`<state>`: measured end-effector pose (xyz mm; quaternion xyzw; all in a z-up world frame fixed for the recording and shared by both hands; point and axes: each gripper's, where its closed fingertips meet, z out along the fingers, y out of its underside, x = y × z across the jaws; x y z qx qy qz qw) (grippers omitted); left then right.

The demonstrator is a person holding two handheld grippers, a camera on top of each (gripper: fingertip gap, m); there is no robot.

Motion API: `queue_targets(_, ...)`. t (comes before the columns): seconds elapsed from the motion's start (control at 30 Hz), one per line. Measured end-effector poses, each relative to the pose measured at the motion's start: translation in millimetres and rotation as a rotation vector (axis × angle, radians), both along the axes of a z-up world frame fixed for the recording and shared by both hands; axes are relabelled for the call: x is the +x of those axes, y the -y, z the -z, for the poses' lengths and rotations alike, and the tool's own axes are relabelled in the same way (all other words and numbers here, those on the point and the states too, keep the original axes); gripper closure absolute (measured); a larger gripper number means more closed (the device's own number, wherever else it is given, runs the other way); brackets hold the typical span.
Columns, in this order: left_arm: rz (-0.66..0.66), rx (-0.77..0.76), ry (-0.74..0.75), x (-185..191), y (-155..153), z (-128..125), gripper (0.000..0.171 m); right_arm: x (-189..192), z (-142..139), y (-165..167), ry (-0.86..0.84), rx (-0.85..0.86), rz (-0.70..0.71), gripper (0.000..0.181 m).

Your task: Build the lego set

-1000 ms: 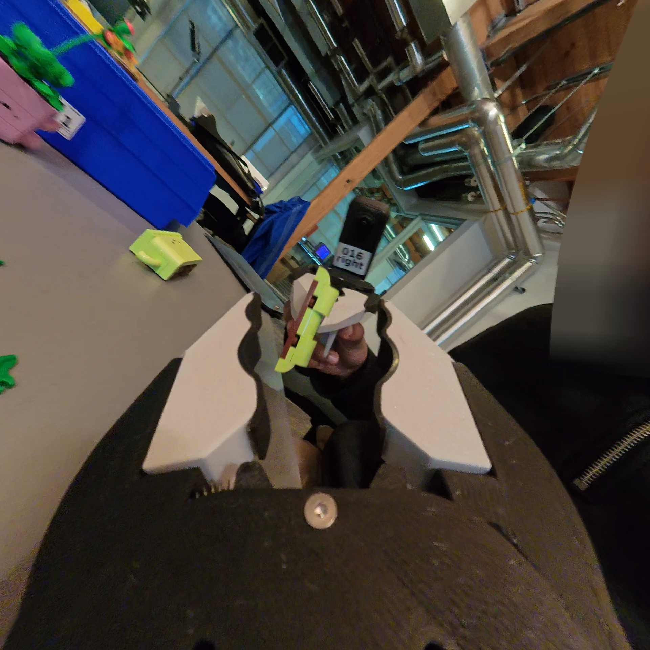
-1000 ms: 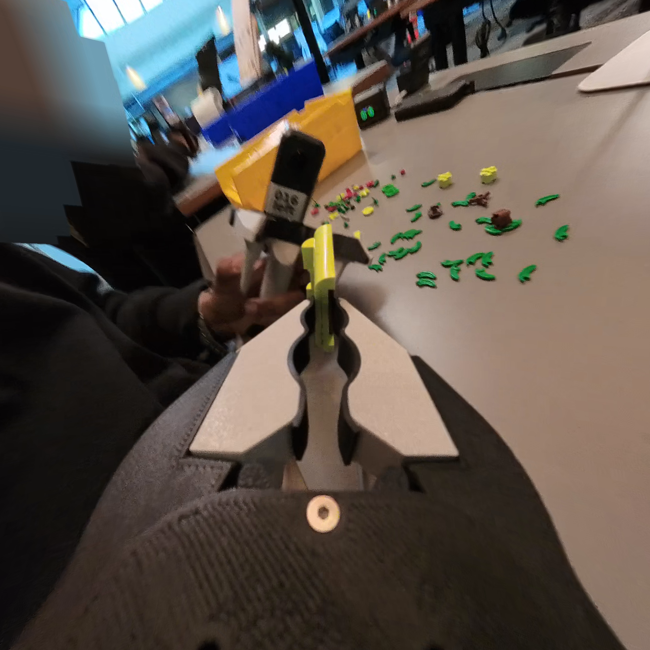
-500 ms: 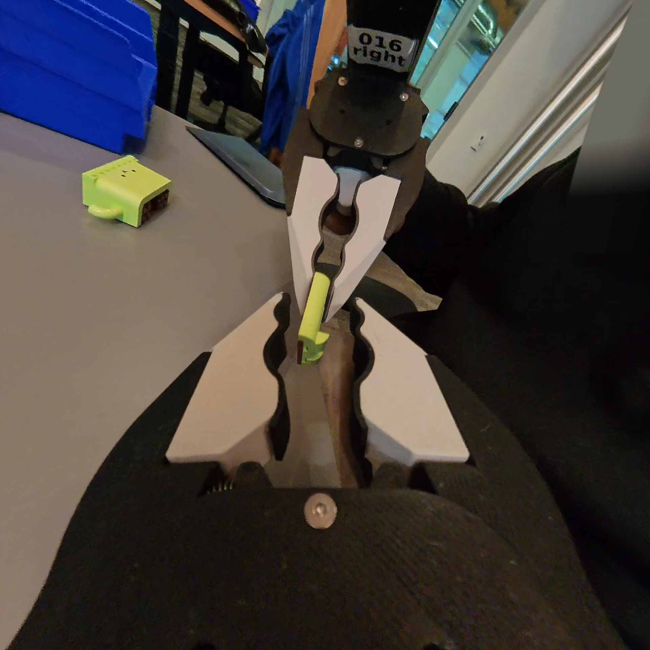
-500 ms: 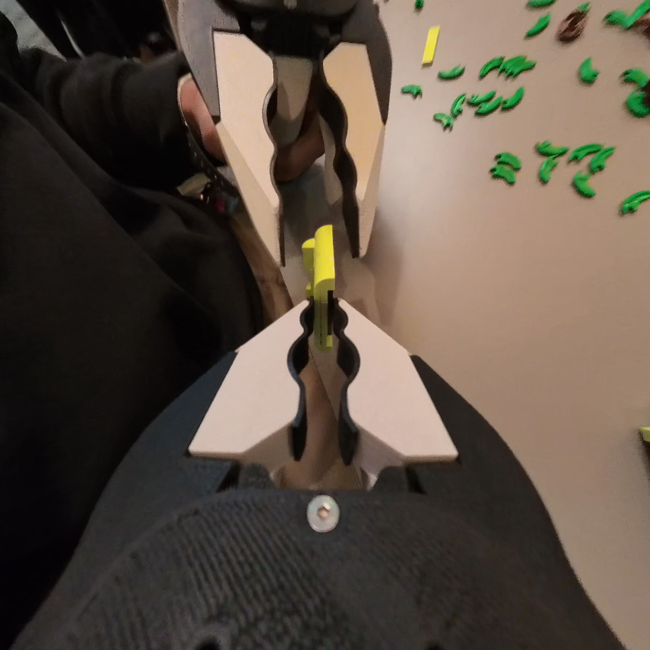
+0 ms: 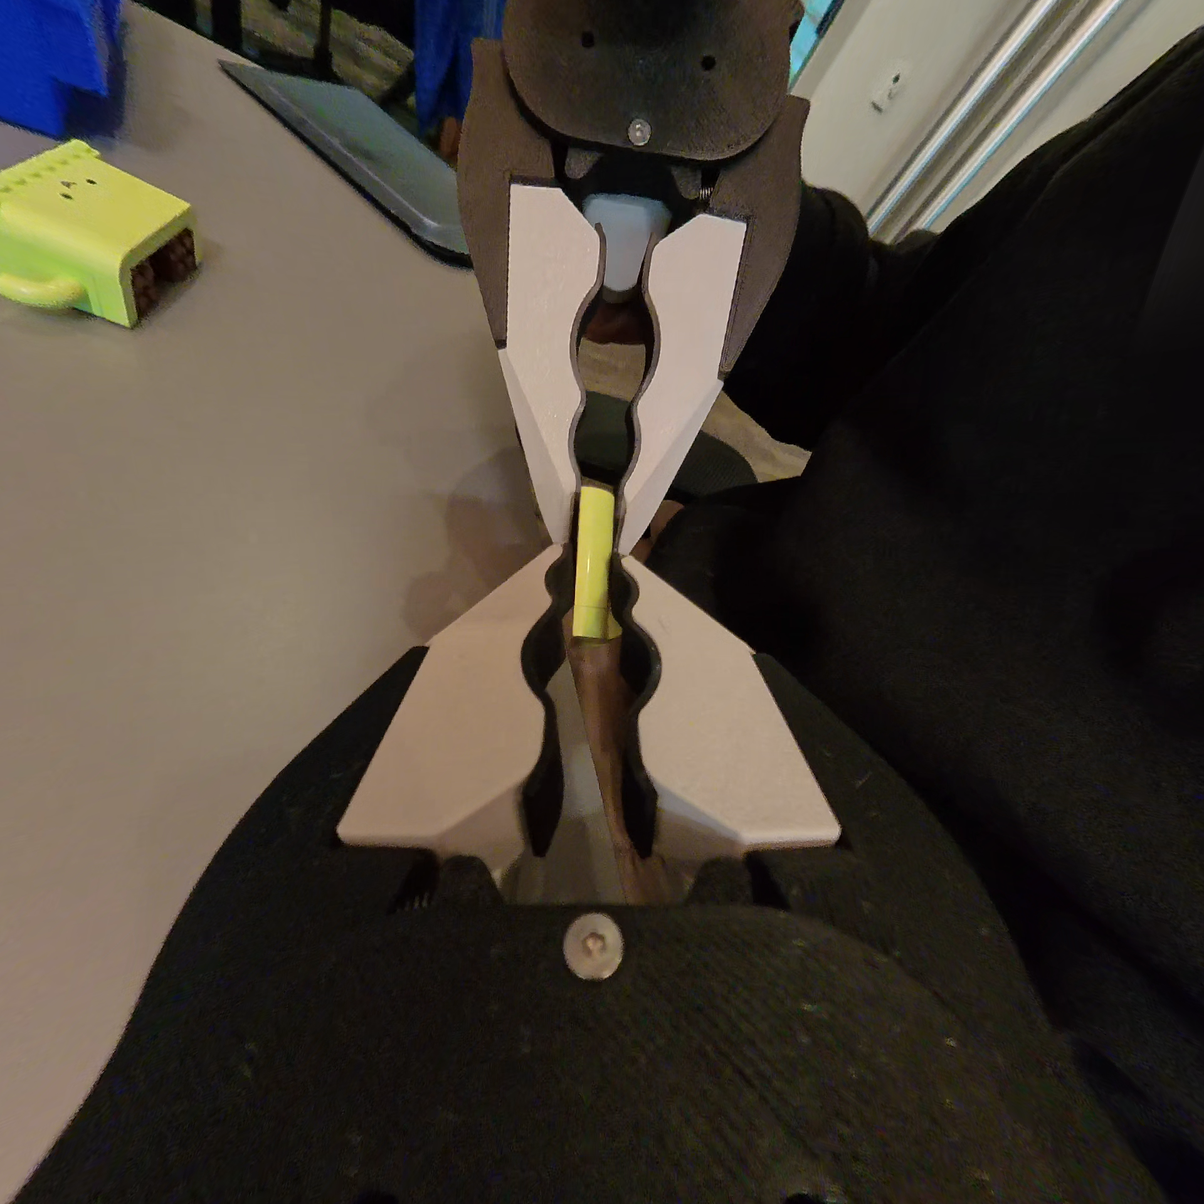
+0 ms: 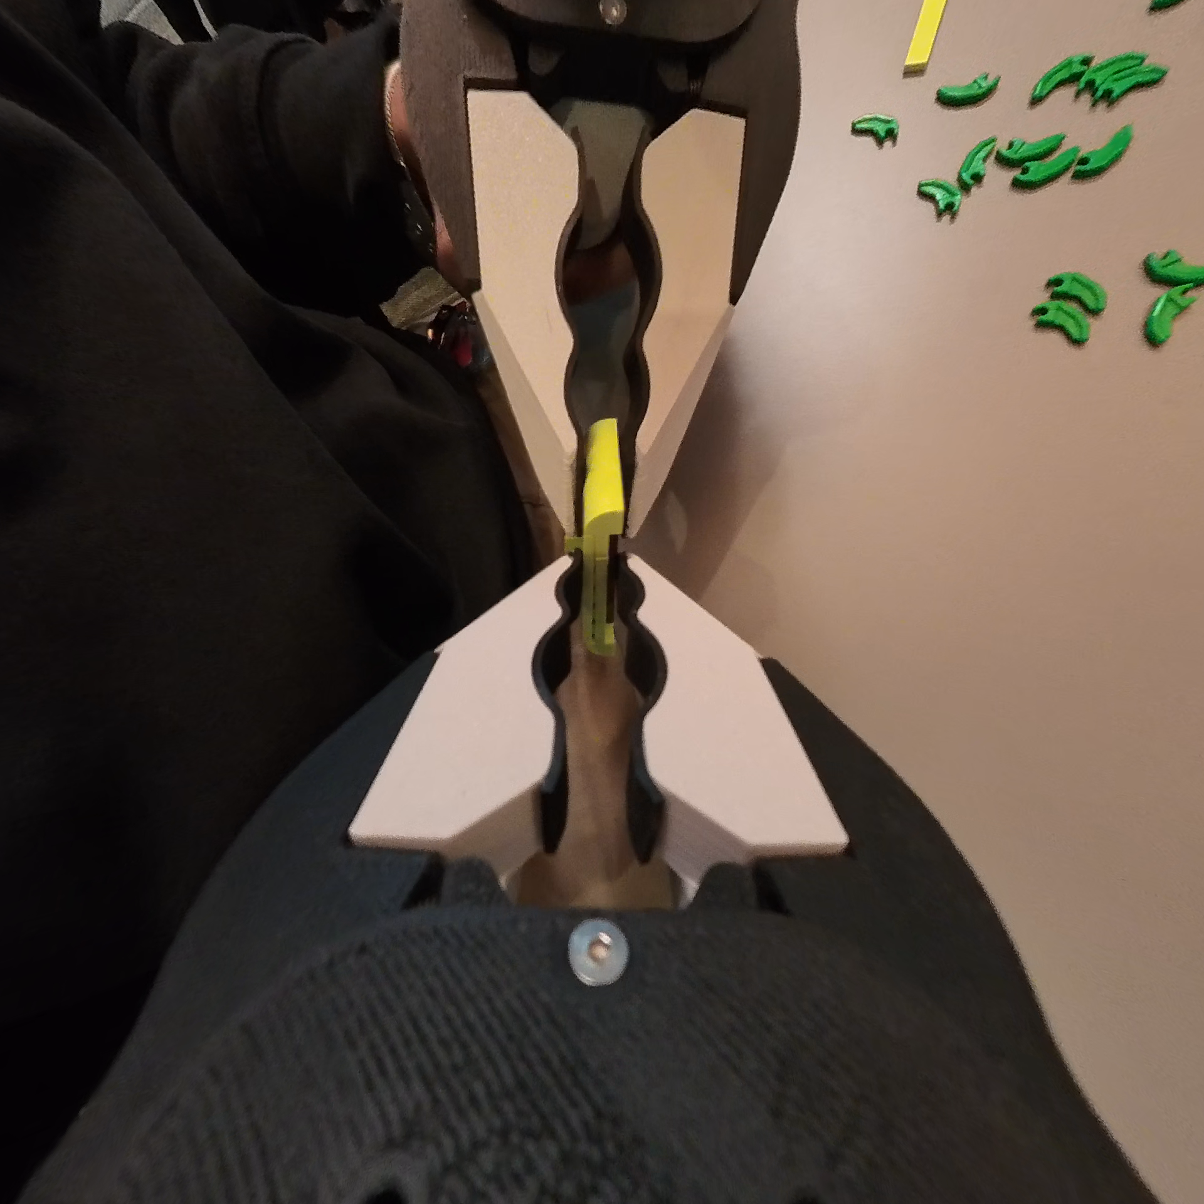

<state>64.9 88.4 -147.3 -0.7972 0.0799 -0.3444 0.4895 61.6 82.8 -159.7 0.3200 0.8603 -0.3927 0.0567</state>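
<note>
A thin lime-green lego piece [image 5: 591,586] hangs in the air between both grippers, over the grey table's [image 5: 195,521] edge. In the left wrist view my left gripper [image 5: 591,559] is shut on its near end. The right gripper [image 5: 594,521] comes in from above, tip to tip, shut on the far end. In the right wrist view my right gripper [image 6: 596,560] clamps the piece [image 6: 602,469], and the left gripper [image 6: 602,518] grips its upper part. Dark brown shows on the piece's side.
A lime-green block assembly with brown bricks inside [image 5: 91,234] lies at the left on the table. A dark flat device [image 5: 352,124] and a blue bin [image 5: 52,52] sit behind. Several green leaf pieces [image 6: 1042,156] and a yellow strip [image 6: 925,32] lie at the right. A person's black clothing [image 5: 977,456] fills the other side. Less than 4 cm separates the two grippers' tips.
The grippers have come together tip to tip. My left gripper, open before, has shut on the lime piece that the right gripper holds.
</note>
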Motion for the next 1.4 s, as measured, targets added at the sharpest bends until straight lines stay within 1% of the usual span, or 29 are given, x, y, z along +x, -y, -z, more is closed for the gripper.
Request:
queue_targets(0.03, -0.012, 0.019, 0.004, -2, 0, -2, 0.165, -3, -2, -1, -0.024, -0.008, 0.011, 0.173)
queue_targets(0.1, -0.047, 0.087, 0.036, -10, -1, -14, 0.165, -13, -10, -7, -0.102, -0.023, 0.060, 0.154)
queue_targets(0.13, -0.067, 0.125, 0.060, -14, 0, -21, 0.165, -17, -15, -10, -0.140, -0.042, 0.082, 0.149)
queue_targets(0.23, -0.119, 0.234, 0.110, -28, 5, -41, 0.165, -26, -38, -17, -0.268, -0.179, 0.155, 0.139)
queue_targets(0.33, -0.154, 0.340, 0.137, -35, 11, -60, 0.165, -25, -69, -18, -0.342, -0.431, 0.205, 0.139)
queue_targets(0.4, -0.167, 0.399, 0.157, -36, 13, -71, 0.165, -24, -84, -16, -0.357, -0.576, 0.224, 0.140)
queue_targets(0.43, -0.169, 0.422, 0.168, -36, 14, -75, 0.165, -24, -86, -14, -0.363, -0.608, 0.229, 0.140)
queue_targets(0.57, -0.171, 0.472, 0.203, -35, 17, -85, 0.165, -24, -87, -6, -0.393, -0.648, 0.224, 0.146)
queue_targets(0.6, -0.166, 0.476, 0.210, -34, 17, -86, 0.165, -24, -88, -4, -0.395, -0.653, 0.220, 0.149)
queue_targets(0.7, -0.162, 0.478, 0.219, -32, 16, -86, 0.166, -23, -90, 0, -0.409, -0.654, 0.197, 0.168)
queue_targets(0.73, -0.166, 0.481, 0.216, -32, 16, -86, 0.165, -23, -91, 1, -0.416, -0.650, 0.192, 0.172)
queue_targets(0.93, -0.172, 0.483, 0.206, -32, 16, -86, 0.165, -23, -89, 1, -0.474, -0.560, 0.191, 0.173)
queue_targets(1.27, -0.143, 0.494, 0.249, -30, 17, -87, 0.165, -20, -90, 2, -0.529, -0.433, 0.176, 0.174)
queue_targets(1.4, -0.130, 0.469, 0.237, -28, 16, -82, 0.164, -19, -86, 0, -0.542, -0.364, 0.158, 0.174)
